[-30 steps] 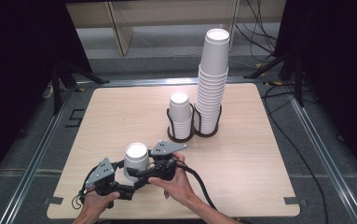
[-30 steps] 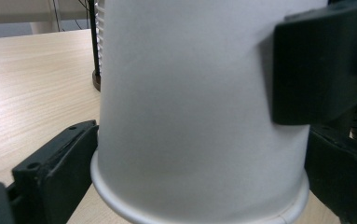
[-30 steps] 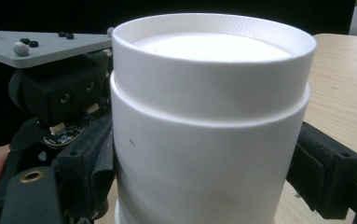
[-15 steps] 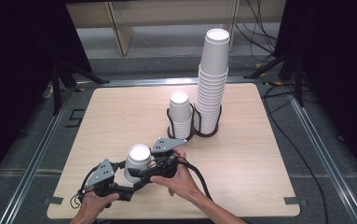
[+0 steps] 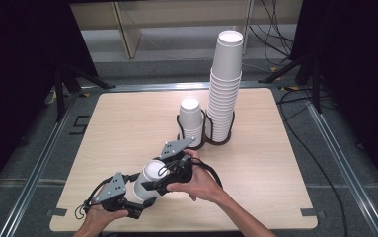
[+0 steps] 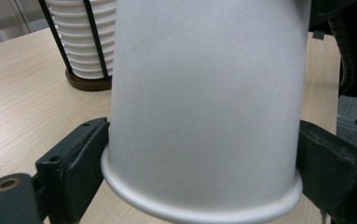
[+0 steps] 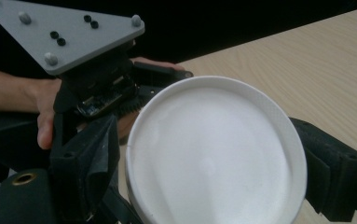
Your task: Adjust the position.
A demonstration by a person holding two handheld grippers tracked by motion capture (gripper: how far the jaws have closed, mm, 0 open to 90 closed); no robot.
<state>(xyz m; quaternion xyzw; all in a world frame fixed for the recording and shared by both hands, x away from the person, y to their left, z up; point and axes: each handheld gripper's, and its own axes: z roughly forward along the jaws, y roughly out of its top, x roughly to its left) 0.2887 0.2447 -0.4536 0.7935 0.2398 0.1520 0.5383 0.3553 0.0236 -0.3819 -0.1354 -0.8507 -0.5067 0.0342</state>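
Bench [image 5: 127,118]: pale wood, everything sits on its near and middle part.

Tall stack of paper cups [image 5: 224,94] stands upright in a black wire holder at the middle of the bench; a short stack [image 5: 191,120] sits in the ring just beside it, on its left in the high view.

Paper cup [image 5: 147,178]: upside down, tilted, at the near left of the bench, caught between both tools. Can't tell whether its rim touches the wood.

Left hand-held gripper [image 5: 138,204]: jaws have just been closing, now clamped on the cup low down, one pad each side just above the rolled rim [image 6: 199,212].

Right hand-held gripper [image 5: 158,183]: black jaws flank the upturned base [image 7: 213,149] on both sides and look to be touching it, so grasping the cup near the top end.

Handling, my read:
- Very light, no inertia to fight; tips easily.
- Thin wall, soft. Squeeze mid-body and it will oval or crease.
- Smooth coated paper, a bit slick against the pads; taper lets it slide toward the narrow end.
- Best hold: by the rolled rim or right at the base disc, the two stiff rings. Light pressure only.
- If two cups are nested here, pulling base against rim is the sensible split.
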